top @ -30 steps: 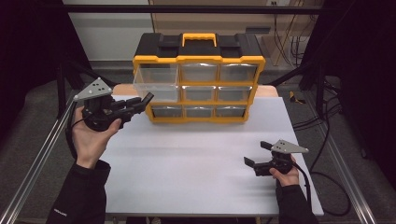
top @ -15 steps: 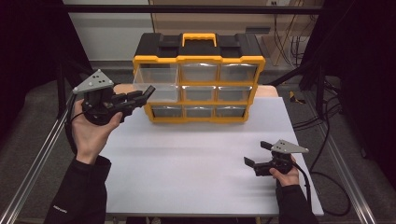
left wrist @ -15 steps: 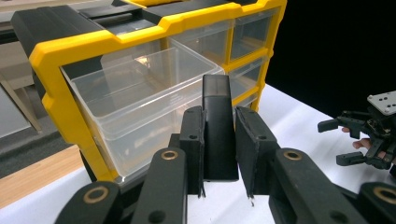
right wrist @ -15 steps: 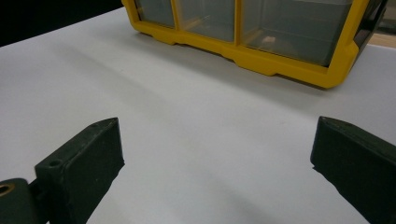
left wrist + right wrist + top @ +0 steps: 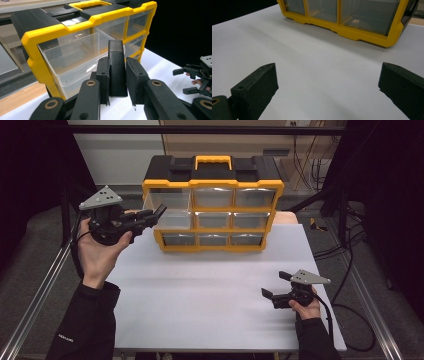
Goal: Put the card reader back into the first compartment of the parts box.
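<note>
Item one: yellow-and-black organizer point(image 5: 212, 202), standing at the far edge of my white table point(image 5: 210, 295), black lid and yellow carry handle point(image 5: 213, 161) on top. I count nine clear drawers in three rows of three.

Item two: top-left drawer point(image 5: 75, 58), pulled partway out of the frame towards me. Through its clear walls I see nothing inside, though the front corner is hidden behind my jaws. Its dark front tab point(image 5: 116, 67) sits between the pads of my left gripper point(image 5: 117, 82), which is closed narrowly on it; the left pad touches the tab, and a sliver of gap shows beside the right pad.

Item three: remaining drawers, all pushed in. In the right gripper view, one bottom-row drawer point(image 5: 368, 15) shows a small pale speck I cannot identify. The contents of the others are too dim to tell.

Item four: my right gripper point(image 5: 279, 285), resting low on the near right of the table, well apart from the organizer, jaws spread wide with only bare tabletop between them.
</note>
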Tool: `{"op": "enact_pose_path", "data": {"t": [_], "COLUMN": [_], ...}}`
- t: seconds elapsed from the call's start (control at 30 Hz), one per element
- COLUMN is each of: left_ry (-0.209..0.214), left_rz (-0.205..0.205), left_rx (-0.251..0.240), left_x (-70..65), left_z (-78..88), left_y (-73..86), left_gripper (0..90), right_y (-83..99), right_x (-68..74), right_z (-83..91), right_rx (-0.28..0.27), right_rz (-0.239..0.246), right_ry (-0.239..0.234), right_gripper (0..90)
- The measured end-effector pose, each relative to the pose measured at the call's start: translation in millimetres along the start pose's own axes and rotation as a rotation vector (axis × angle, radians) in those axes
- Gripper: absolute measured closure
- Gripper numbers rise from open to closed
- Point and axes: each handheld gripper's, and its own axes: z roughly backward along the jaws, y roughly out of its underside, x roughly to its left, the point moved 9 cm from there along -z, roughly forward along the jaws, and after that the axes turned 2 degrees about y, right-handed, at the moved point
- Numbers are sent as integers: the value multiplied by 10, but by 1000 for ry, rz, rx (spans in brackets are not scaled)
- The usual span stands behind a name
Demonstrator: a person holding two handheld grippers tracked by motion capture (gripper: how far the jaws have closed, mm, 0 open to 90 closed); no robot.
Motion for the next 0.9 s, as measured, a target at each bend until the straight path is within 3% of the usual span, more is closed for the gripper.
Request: {"op": "enact_pose_path", "data": {"t": [0.9], "left_ry": [-30], "left_rz": [5], "left_rx": [15], "left_x": [155], "left_z": [-136], "left_y": [-160], "left_gripper": [726], "right_y": [-3], "right_x": [2], "right_z": [2], "right_rx": [-2], "right_rz": [-5], "right_ry": [-1], "right_gripper": [25]}}
